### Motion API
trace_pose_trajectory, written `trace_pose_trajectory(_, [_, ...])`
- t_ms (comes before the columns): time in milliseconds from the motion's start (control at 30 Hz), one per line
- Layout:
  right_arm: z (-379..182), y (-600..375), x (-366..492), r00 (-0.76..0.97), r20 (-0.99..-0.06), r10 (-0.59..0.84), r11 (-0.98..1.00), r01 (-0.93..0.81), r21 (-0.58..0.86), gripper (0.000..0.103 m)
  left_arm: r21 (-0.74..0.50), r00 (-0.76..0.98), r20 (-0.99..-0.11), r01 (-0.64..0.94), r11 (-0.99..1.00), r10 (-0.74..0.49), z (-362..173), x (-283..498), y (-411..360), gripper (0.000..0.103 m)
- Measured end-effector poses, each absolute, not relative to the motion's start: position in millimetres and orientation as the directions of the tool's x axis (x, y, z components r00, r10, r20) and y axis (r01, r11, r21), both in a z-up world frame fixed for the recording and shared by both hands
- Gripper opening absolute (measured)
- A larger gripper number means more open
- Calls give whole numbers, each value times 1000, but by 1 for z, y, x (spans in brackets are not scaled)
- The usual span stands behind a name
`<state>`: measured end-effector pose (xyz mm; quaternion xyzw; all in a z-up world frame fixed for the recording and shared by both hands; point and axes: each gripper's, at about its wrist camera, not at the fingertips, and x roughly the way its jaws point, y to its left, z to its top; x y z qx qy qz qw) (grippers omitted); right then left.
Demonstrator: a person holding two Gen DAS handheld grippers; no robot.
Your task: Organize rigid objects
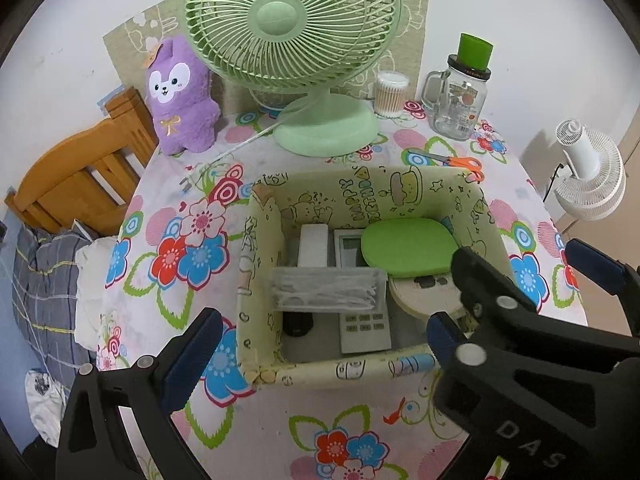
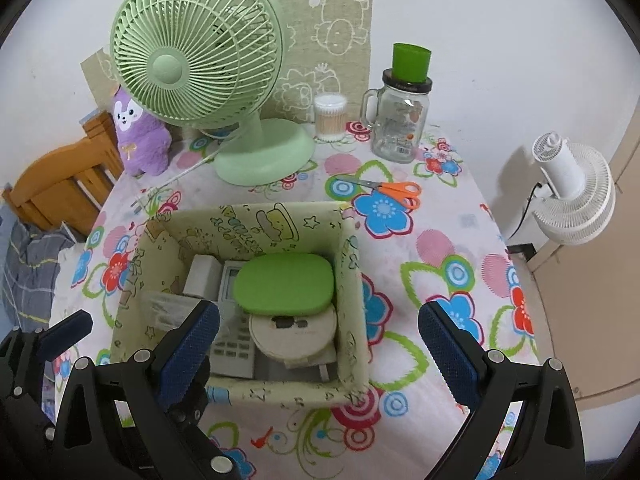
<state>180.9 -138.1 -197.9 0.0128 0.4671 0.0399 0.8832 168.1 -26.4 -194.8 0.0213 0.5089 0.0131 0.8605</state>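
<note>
A pale green patterned storage box [image 1: 256,240] [image 2: 352,292] stands on the flowered table. Inside lie a green flat lid-like object [image 1: 408,246] [image 2: 284,284], a round cream object [image 1: 424,296] [image 2: 292,336], a white remote [image 1: 364,324] [image 2: 234,348], a white block [image 1: 314,244] [image 2: 202,276] and a clear packet [image 1: 328,290]. My left gripper [image 1: 320,344] is open and empty at the box's near wall. My right gripper [image 2: 320,344] is open and empty over the box's near right corner; it also shows in the left wrist view [image 1: 524,280].
Orange-handled scissors [image 1: 456,160] [image 2: 392,190] lie behind the box. A green fan [image 1: 292,28] [image 2: 196,68], a purple plush [image 1: 180,96] [image 2: 134,132], a cotton swab jar [image 1: 390,94] [image 2: 330,116] and a glass mug jar [image 1: 460,100] [image 2: 398,120] stand at the back. A white fan [image 2: 568,196] is right of the table.
</note>
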Motion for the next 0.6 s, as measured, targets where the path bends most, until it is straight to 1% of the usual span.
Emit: trace_pose_trajectory(600, [-163, -154, 139, 601, -796, 74, 997, -48, 57, 101, 41, 516, -856, -1, 999, 36, -163, 136, -15, 103])
